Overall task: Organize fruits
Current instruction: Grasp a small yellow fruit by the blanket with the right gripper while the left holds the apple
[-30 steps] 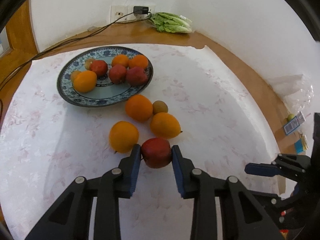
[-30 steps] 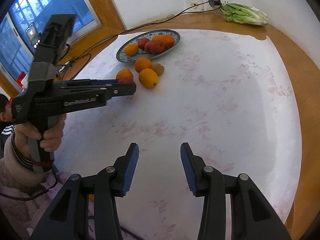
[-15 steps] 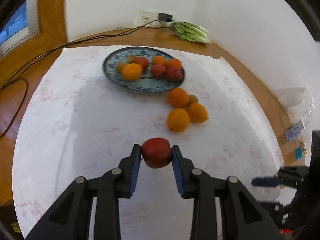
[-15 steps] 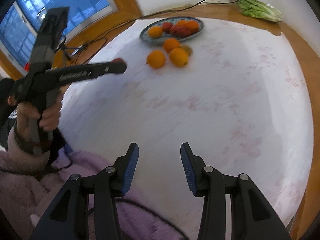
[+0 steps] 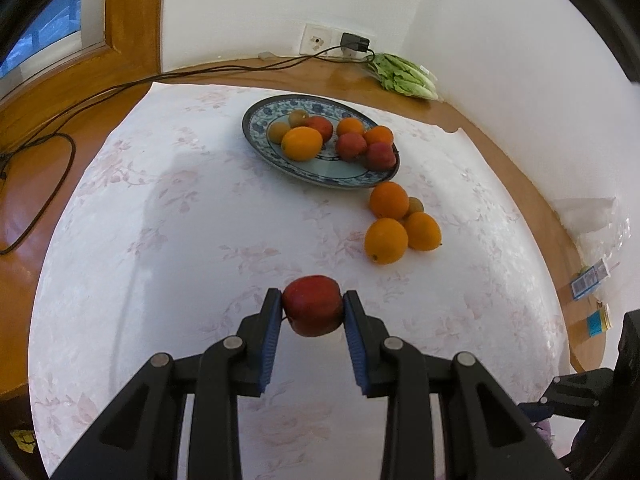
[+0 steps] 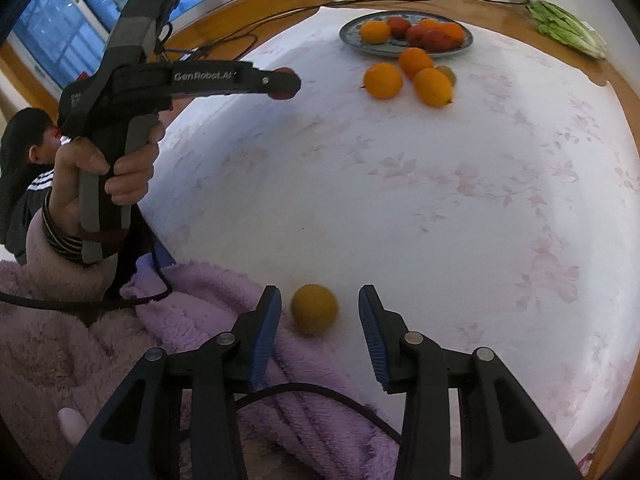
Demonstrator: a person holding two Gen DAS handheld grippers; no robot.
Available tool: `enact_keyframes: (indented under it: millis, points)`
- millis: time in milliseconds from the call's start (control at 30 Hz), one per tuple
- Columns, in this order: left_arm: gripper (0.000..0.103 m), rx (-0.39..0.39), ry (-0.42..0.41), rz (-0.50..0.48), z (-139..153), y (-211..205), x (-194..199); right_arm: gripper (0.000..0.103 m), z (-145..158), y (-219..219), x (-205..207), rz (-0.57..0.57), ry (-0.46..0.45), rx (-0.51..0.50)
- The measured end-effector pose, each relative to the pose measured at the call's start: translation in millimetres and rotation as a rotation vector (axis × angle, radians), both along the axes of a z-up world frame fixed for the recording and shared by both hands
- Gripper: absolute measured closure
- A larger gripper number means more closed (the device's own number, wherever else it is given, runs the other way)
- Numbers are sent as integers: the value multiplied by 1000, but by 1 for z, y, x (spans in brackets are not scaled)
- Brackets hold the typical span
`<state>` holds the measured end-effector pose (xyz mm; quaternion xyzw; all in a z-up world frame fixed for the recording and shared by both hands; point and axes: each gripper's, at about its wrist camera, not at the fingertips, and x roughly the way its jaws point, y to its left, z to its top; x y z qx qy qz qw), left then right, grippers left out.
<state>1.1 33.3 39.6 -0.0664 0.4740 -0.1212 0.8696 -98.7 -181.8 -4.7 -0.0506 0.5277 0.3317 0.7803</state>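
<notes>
My left gripper (image 5: 313,312) is shut on a red apple (image 5: 313,306) and holds it above the white tablecloth, well short of the blue patterned plate (image 5: 260,118). The plate holds several oranges, red apples and kiwis. Three oranges (image 5: 386,240) and a kiwi (image 5: 416,205) lie on the cloth just right of the plate. My right gripper (image 6: 319,312) is open at the table's near edge, its jaws on either side of a lone orange (image 6: 314,309) without touching it. The left gripper with the apple (image 6: 285,83) also shows in the right wrist view.
A bunch of green lettuce (image 5: 404,76) lies at the far wooden rim by a wall socket (image 5: 320,40) with cables trailing left. A purple fleece sleeve (image 6: 200,320) lies under my right gripper. Small packets (image 5: 592,280) sit at the right table edge.
My left gripper lifted the red apple away from the loose oranges and pulled back to the left. My right gripper drew back to the near table edge, where an orange now lies between its jaws.
</notes>
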Motion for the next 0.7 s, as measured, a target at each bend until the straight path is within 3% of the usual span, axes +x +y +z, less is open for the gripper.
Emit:
enact_keyframes:
  millis: [200,700]
  points:
    - [71,1,5,4,-1,0,1,76,-8,4,0,29,29,-4]
    - [71,6,-7,11,4,-2,4,76,14,-15,30,-54,-43,47]
